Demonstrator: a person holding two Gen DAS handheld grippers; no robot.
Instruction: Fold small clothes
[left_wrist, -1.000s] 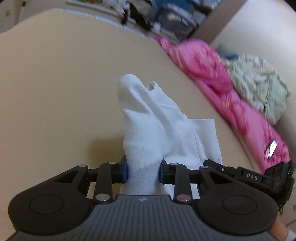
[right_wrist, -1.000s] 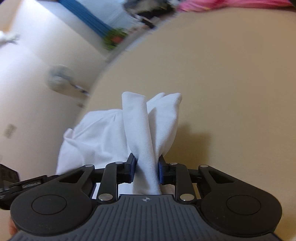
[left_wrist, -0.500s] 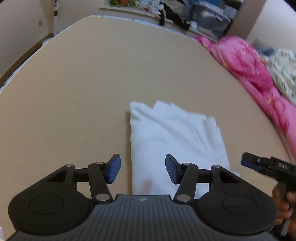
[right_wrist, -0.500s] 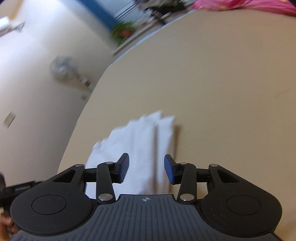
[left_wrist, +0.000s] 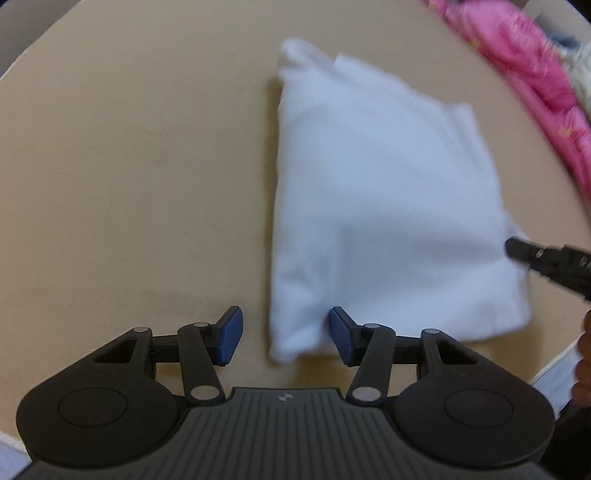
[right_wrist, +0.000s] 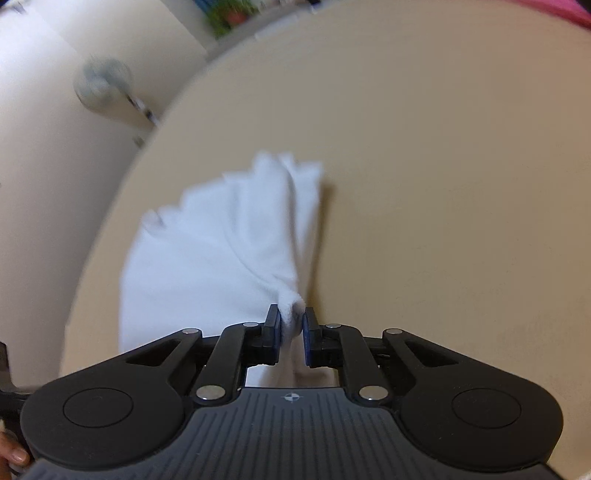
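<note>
A white folded garment (left_wrist: 384, 199) lies on the tan surface (left_wrist: 129, 166). My left gripper (left_wrist: 286, 334) is open, its blue pads either side of the garment's near left corner, which sits between the jaws. My right gripper (right_wrist: 291, 323) is shut on the garment's (right_wrist: 229, 240) near corner, bunching the cloth between its blue pads. The right gripper's tip (left_wrist: 532, 253) shows at the garment's right edge in the left wrist view.
A pink blanket (left_wrist: 532, 74) lies along the far right of the surface. In the right wrist view the surface's left edge (right_wrist: 147, 155) drops off beside a pale wall, with a blurred round object (right_wrist: 101, 85) beyond it.
Both grippers let go of the garment, which then lay flat. Since then the right gripper has shut again on a near corner, and the left has moved low to the near left corner, still open.
</note>
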